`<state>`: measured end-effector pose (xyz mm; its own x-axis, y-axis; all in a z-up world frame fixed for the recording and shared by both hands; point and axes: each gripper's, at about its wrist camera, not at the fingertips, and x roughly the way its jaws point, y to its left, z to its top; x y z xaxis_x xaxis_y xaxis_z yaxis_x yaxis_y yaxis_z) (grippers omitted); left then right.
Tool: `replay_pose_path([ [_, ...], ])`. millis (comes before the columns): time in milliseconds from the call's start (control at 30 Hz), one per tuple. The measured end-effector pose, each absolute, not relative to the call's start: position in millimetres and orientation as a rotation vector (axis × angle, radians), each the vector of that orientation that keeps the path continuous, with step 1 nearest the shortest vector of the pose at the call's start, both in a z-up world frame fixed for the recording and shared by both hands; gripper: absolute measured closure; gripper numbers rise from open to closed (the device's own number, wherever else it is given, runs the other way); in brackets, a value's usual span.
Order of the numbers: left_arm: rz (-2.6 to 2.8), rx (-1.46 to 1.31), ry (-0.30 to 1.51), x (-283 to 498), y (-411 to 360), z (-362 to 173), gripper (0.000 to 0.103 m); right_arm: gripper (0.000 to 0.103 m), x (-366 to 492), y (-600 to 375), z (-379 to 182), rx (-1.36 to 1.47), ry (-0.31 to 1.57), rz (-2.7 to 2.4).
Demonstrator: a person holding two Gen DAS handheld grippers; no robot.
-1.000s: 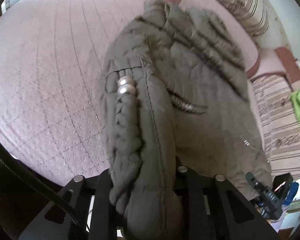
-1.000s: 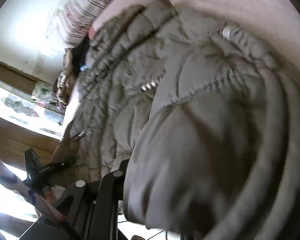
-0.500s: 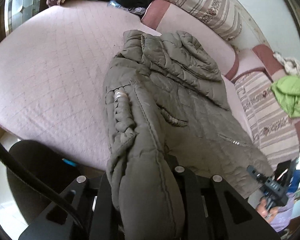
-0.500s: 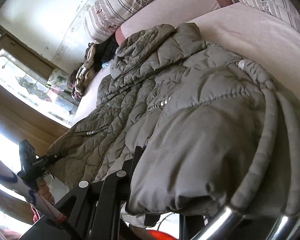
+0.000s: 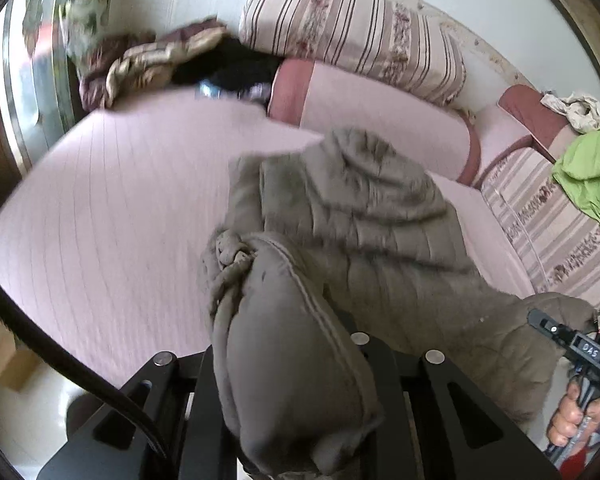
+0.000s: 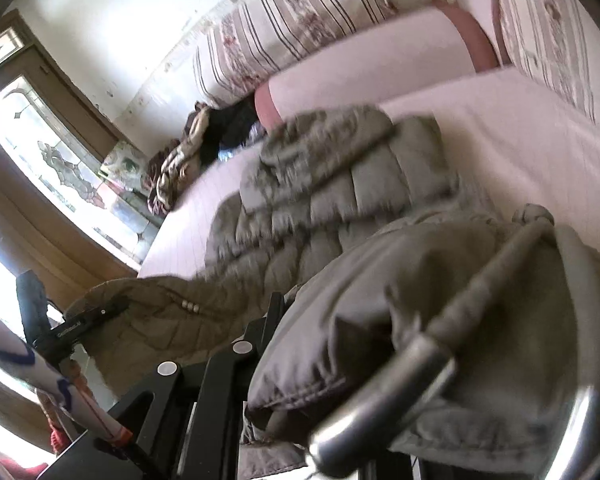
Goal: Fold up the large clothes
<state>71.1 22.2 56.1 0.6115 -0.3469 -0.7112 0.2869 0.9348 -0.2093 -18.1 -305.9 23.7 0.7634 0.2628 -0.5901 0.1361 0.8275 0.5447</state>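
Both hand-held grippers have risen, lifting the near hem of the olive-grey quilted puffer jacket (image 5: 364,216) off the pale pink quilted mattress (image 5: 112,208). The left gripper (image 5: 296,392) and right gripper (image 6: 340,364) each stay clamped on bunched padding. The collar end, toward twelve o'clock, still rests on the mattress, so the fold looks ready to swing forward.

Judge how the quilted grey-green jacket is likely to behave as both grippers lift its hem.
The jacket probably stays floppy: it sags between the left gripper and right gripper. Puffy quilting suggests it is light for its bulk. The smooth shell may slip.
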Motion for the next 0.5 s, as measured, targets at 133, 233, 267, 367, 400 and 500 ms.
replay_pose_path([
  [133,-0.345,-0.057,0.783,104.7,5.0,79.9,0.086,0.086,9.0,-316.6,44.3,0.591,0.661,0.049],
  [233,-0.324,-0.042,0.763,136.3,-8.0,92.8,0.086,0.086,32.1,-328.7,54.9,0.585,0.633,0.018],
  [267,-0.32,-0.037,0.76,147.5,-12.2,95.0,0.086,0.086,42.2,-332.8,59.6,0.585,0.625,0.005],
  [367,-0.286,-0.02,0.774,187.3,-27.7,95.9,0.086,0.086,77.1,-344.8,70.3,0.587,0.623,-0.019],
  [400,-0.272,-0.012,0.785,201.3,-33.1,93.7,0.086,0.086,93.4,-349.7,72.3,0.59,0.627,-0.033],
  [500,-0.205,0.014,0.839,249.1,-49.6,79.2,0.086,0.086,135.2,-358.9,70.9,0.574,0.656,-0.075],
])
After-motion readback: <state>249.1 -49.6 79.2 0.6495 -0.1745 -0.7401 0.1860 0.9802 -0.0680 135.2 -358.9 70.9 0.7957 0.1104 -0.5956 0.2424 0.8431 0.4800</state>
